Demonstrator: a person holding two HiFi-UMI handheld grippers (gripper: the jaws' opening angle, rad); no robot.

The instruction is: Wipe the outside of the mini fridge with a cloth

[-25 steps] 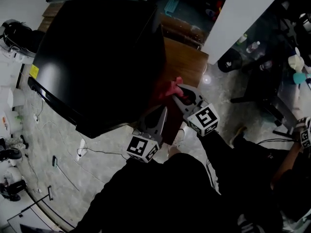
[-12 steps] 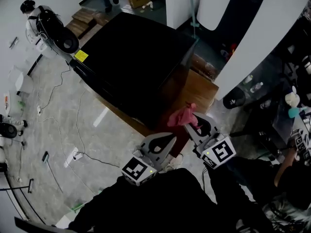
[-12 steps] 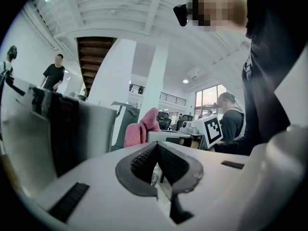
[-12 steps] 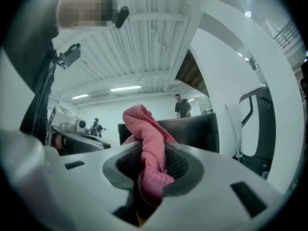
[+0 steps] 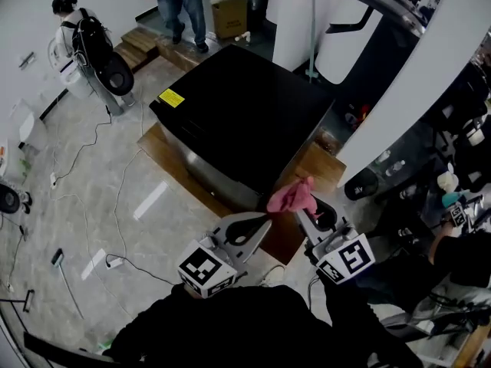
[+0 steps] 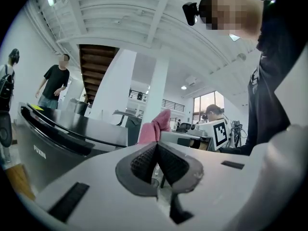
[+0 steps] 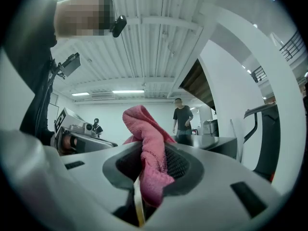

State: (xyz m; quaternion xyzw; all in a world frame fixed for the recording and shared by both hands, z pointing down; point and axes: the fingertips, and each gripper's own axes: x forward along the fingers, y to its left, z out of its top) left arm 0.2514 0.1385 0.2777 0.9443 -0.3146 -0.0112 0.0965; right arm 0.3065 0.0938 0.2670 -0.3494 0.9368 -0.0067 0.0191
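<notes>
"Grippers?"
"Left gripper (image 5: 265, 221): jaws pressed together, empty. Right gripper (image 5: 304, 208) clamps the pink cloth (image 5: 291, 196) beside the mini fridge's (image 5: 245, 117) near corner."
"Room?"
"Open floor (image 5: 100, 205) on the left; a white pillar (image 5: 399, 90) crowds the fridge's right edge."

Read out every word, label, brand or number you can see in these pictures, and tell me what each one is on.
"FUXIN", as best it reads: pale letters low on the front of the mini fridge, seen in the left gripper view.
Yellow label on the fridge's top, head view: print too small to read.
Cardboard box at the back: no print legible.
No other text can be read.
</notes>
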